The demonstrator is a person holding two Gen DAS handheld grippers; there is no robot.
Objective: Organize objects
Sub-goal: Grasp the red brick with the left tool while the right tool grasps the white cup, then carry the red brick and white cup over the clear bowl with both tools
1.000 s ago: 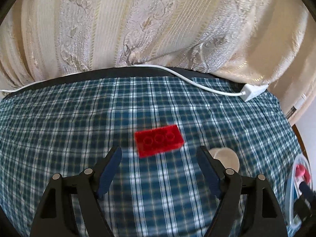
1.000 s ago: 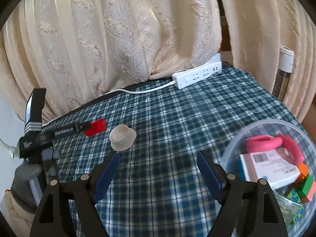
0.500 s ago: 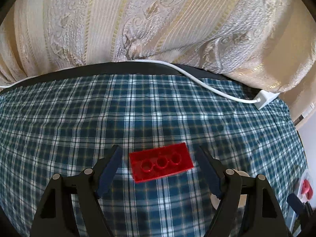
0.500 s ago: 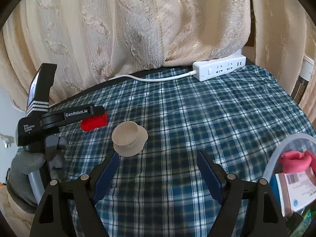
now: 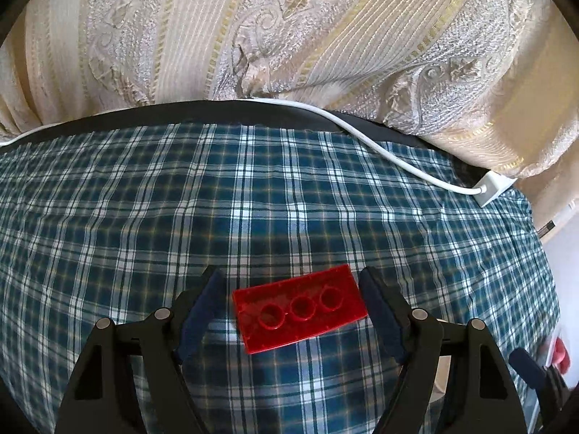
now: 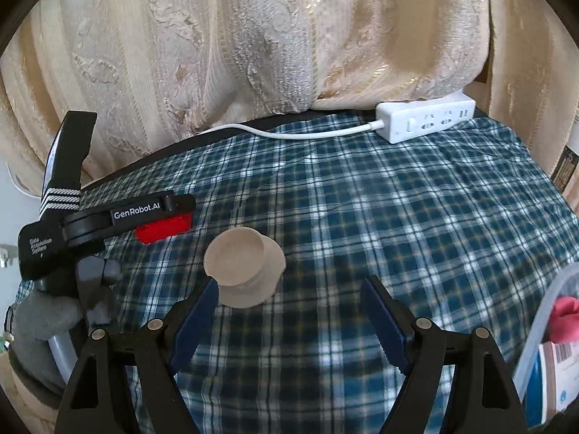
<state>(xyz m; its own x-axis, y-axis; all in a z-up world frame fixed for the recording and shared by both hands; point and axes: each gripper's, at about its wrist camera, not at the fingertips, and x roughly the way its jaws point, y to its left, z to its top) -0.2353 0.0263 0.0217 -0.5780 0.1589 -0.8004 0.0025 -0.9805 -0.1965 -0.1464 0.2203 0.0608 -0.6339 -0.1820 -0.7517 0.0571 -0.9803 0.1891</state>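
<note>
Between left gripper (image 5: 291, 303) jaws: red brick (image 5: 299, 313) flat on plaid counter (image 5: 253, 199), jaws closing, not yet pressing. I'd centre on short ends, squeeze square. Right gripper (image 6: 291, 311) jaws apart, empty, beige knob (image 6: 243, 266) just ahead-left.

1. "GenRobot.AI" in white letters on the black finger arm of the left gripper (image 6: 164, 222), seen from the right wrist
2. Small white print on that gripper's black body, roughly "Data Acquisition System", barely legible
3. Barcode on a white box (image 6: 559, 372) at lower right, digits unreadable
</note>
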